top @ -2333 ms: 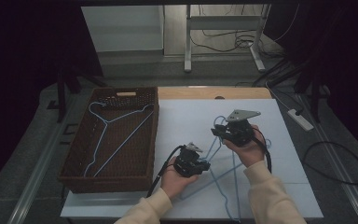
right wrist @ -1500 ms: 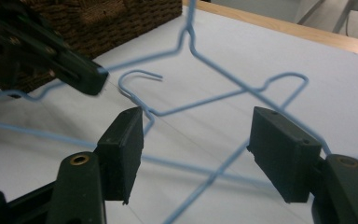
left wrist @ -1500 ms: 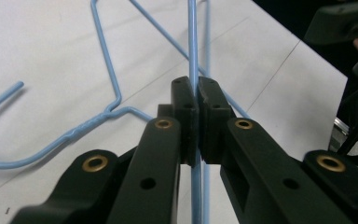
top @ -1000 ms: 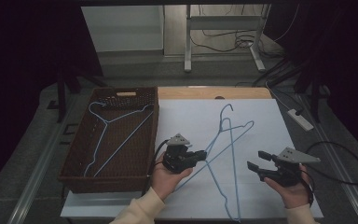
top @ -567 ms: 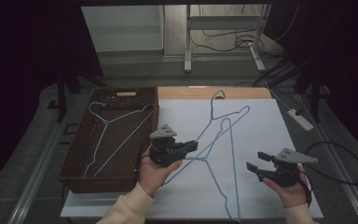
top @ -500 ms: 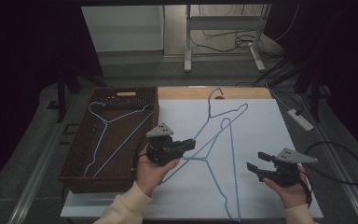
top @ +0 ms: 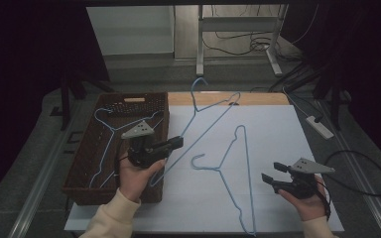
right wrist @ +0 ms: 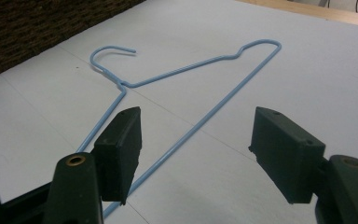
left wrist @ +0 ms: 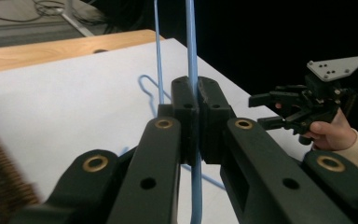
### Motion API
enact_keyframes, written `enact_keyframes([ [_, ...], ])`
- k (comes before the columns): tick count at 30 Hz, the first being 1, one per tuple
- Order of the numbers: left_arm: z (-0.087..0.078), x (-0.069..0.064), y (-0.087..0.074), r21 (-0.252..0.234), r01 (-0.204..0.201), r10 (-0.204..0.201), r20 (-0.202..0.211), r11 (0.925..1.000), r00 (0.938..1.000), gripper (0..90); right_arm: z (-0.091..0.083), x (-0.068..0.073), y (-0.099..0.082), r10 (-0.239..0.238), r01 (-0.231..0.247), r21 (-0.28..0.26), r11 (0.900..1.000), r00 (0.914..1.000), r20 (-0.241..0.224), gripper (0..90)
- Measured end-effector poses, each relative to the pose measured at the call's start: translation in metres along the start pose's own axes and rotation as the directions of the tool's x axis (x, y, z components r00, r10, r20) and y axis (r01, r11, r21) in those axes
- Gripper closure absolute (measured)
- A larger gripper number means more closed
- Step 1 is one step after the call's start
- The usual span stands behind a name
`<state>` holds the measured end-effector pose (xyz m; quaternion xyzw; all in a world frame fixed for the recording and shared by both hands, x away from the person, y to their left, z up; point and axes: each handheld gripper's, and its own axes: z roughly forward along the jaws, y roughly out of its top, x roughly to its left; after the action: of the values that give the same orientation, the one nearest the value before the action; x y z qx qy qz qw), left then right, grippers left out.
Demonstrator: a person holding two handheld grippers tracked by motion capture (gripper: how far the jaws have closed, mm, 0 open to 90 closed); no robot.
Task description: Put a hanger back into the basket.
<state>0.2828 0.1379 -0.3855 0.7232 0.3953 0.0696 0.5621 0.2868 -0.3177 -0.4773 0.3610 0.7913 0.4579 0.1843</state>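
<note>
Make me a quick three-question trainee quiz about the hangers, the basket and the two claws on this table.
1. True or false: the left claw is shut on a blue hanger.
2. How many blue hangers are there in all? A) one B) two C) three
3. Fill in: the hanger lying flat on the white sheet is nearest the ____ claw.

Key:
1. True. In the left gripper view its pads clamp the wire.
2. C. One is held, one lies in the basket, and the flat hanger lies on the sheet.
3. Right. The right claw stands open beside it, holding nothing.
</note>
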Motion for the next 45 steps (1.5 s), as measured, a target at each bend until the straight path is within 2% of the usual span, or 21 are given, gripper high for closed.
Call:
enact_keyframes([
  [7, -0.032, 0.021, 0.000, -0.018, -0.003, 0.003, -0.049, 0.9998, 0.9988, 86.7, 0.000, 0.000, 0.000, -0.002, 0.002, 0.004, 1.0000, 1.0000, 0.004, 34.7],
  [16, -0.075, 0.046, -0.004, -0.046, -0.004, -0.001, -0.124, 0.9990, 0.9923, 86.7, 0.002, 0.001, -0.001, -0.008, 0.008, 0.018, 0.9998, 0.9999, 0.007, 34.7],
  [21, -0.088, 0.061, -0.009, -0.030, -0.016, 0.011, -0.163, 0.9994, 0.9866, 86.7, 0.002, 0.001, -0.001, -0.009, 0.009, 0.020, 0.9998, 0.9999, 0.009, 34.7],
  [31, -0.109, 0.090, -0.020, -0.029, 0.026, -0.032, -0.220, 0.9992, 0.9749, 86.7, 0.003, 0.001, -0.001, -0.013, 0.013, 0.028, 0.9995, 0.9999, 0.010, 34.8],
  [37, -0.120, 0.099, -0.024, -0.016, 0.033, -0.036, -0.251, 0.9993, 0.9674, 86.7, 0.003, 0.001, -0.001, -0.014, 0.014, 0.028, 0.9995, 0.9998, 0.012, 34.7],
  [45, -0.127, 0.110, -0.028, 0.015, 0.039, -0.034, -0.260, 0.9991, 0.9649, 86.7, 0.004, 0.001, -0.002, -0.017, 0.017, 0.032, 0.9993, 0.9997, 0.015, 34.7],
])
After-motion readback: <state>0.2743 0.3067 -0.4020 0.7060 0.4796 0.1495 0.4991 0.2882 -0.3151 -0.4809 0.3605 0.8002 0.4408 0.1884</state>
